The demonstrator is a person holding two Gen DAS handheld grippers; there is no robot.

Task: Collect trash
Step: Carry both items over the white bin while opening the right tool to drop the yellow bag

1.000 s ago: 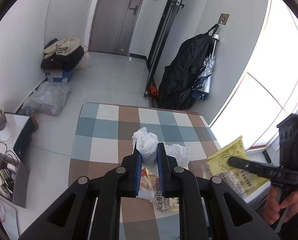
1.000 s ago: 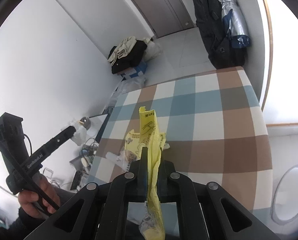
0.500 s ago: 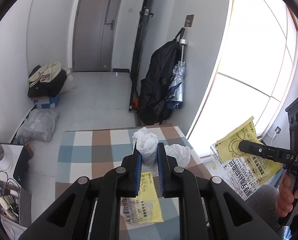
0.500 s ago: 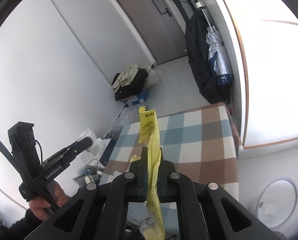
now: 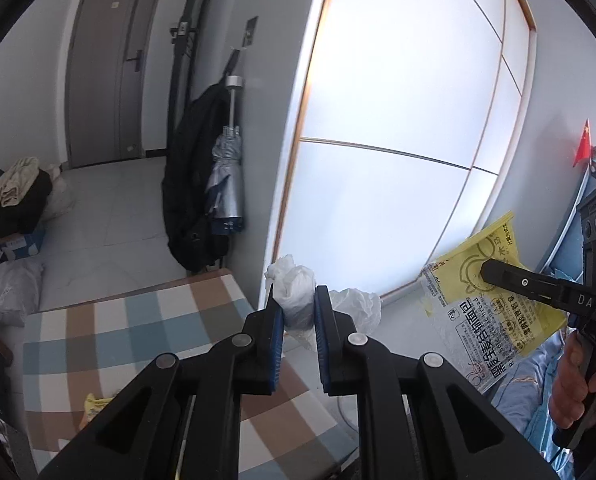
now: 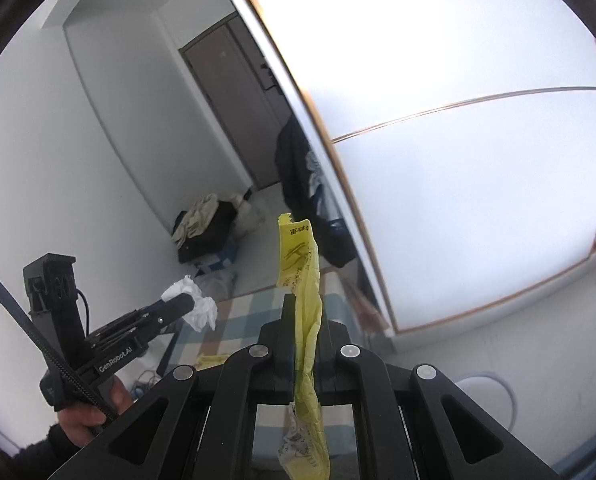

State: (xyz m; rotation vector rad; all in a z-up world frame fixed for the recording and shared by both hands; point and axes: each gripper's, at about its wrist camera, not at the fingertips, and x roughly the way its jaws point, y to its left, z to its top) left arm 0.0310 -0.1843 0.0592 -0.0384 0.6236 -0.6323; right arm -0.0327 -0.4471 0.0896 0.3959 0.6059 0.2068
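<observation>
My left gripper point(image 5: 296, 300) is shut on a crumpled white tissue wad point(image 5: 294, 286), held in the air above the right edge of the checkered table point(image 5: 130, 332). It also shows in the right wrist view point(image 6: 190, 300), with the tissue point(image 6: 198, 304) at its tip. My right gripper point(image 6: 304, 320) is shut on a yellow printed wrapper point(image 6: 304, 280) that hangs down between the fingers. In the left wrist view the right gripper point(image 5: 486, 272) holds the wrapper point(image 5: 482, 304) up in front of the window. Another yellow wrapper point(image 5: 96, 404) lies on the table.
A black bag point(image 5: 194, 184) and folded umbrella point(image 5: 226, 188) hang on the wall beyond the table. Bags and clothes point(image 5: 14, 200) sit on the floor by the door point(image 5: 110, 64). A large bright window point(image 5: 398, 120) fills the right side.
Both grippers have lifted and swung to the right, away from the table toward the window, still holding the tissue and the yellow wrapper.
</observation>
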